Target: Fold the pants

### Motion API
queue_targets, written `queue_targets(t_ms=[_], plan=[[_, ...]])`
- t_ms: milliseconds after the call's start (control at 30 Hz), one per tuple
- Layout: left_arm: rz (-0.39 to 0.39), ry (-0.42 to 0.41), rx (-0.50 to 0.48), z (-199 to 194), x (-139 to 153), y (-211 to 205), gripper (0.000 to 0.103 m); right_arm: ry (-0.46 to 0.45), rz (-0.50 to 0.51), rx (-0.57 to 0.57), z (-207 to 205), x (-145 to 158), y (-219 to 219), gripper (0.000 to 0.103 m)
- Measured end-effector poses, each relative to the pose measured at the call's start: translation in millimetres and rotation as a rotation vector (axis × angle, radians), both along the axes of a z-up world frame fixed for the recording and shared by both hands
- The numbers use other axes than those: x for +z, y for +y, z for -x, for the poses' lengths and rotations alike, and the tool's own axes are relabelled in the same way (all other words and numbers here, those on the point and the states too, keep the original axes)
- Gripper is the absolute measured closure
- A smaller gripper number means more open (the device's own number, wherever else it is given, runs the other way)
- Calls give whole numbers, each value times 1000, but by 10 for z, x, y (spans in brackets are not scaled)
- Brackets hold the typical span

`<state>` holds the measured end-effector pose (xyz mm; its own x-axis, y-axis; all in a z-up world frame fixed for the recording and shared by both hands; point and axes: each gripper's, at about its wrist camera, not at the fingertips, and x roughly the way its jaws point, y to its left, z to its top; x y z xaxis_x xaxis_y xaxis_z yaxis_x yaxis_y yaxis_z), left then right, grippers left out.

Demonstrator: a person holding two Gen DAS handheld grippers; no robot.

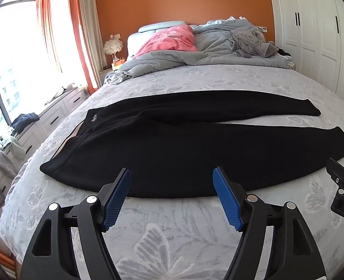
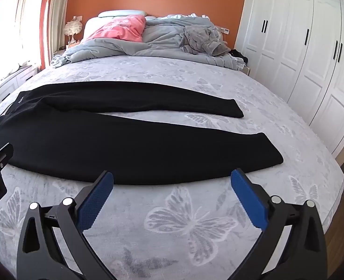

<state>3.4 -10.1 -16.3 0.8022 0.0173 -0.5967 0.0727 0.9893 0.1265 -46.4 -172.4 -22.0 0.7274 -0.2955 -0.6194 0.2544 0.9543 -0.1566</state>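
Left wrist, pants [image 1: 172,144] waistband edge hidden

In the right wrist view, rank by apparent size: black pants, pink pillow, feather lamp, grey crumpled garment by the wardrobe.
1. black pants, by far the largest.
2. pink pillow.
3. grey crumpled garment, close to the pillow; unsure ranking.
4. feather lamp, smallest, though farthest from the camera.

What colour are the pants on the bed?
Black; the pants show best in the right wrist view.
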Motion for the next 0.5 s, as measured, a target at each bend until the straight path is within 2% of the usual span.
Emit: queue_targets(t_ms=[500], plan=[[-9,21,28,-39,-59,9,33,-2,-8,6,11,1,-3,5]])
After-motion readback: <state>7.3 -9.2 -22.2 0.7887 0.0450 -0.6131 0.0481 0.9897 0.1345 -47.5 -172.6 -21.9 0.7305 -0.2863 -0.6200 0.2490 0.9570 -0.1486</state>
